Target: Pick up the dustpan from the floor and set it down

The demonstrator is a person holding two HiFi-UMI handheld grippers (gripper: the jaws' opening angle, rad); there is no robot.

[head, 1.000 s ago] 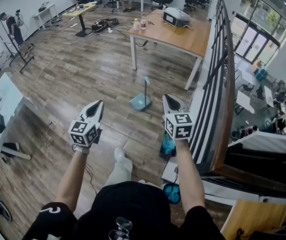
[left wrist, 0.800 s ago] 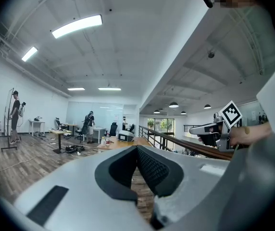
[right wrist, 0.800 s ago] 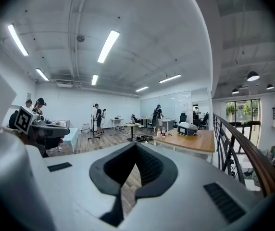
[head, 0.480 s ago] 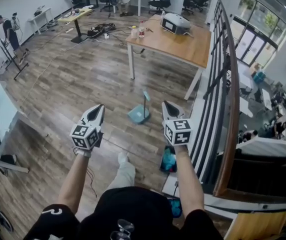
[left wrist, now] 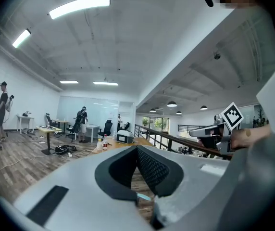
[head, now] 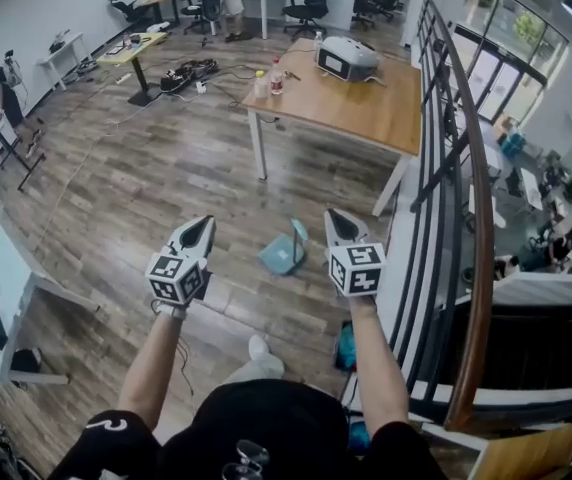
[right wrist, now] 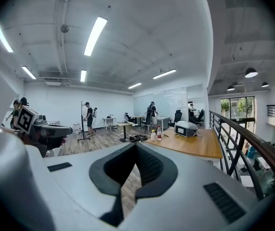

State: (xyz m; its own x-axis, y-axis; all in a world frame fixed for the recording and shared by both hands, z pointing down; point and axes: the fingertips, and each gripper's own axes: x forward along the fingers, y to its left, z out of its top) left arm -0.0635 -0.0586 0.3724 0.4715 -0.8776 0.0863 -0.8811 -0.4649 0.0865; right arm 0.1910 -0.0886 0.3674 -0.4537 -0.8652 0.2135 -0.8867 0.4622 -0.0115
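A teal dustpan (head: 282, 255) stands on the wooden floor with its long handle (head: 299, 230) upright, near the leg of a wooden table. In the head view it shows between my two grippers and just beyond them, touching neither. My left gripper (head: 202, 224) is held out at the left, shut and empty. The right gripper (head: 334, 216) is held out at the right, also shut and empty. In the left gripper view the jaws (left wrist: 137, 149) meet, and a teal sliver (left wrist: 144, 196) shows low in the gap. The right gripper view shows closed jaws (right wrist: 136, 146) with only floor beyond.
The wooden table (head: 366, 103) carries a white machine (head: 348, 56) and bottles (head: 271, 78). A dark railing (head: 444, 168) runs along the right over a drop. A white table (head: 6, 268) stands at the left, cables (head: 188, 72) lie farther back, and people stand by distant desks.
Both grippers have advanced across the floor with the person's steps. The dustpan and the table have come closer in the head view. Both jaws stayed shut.
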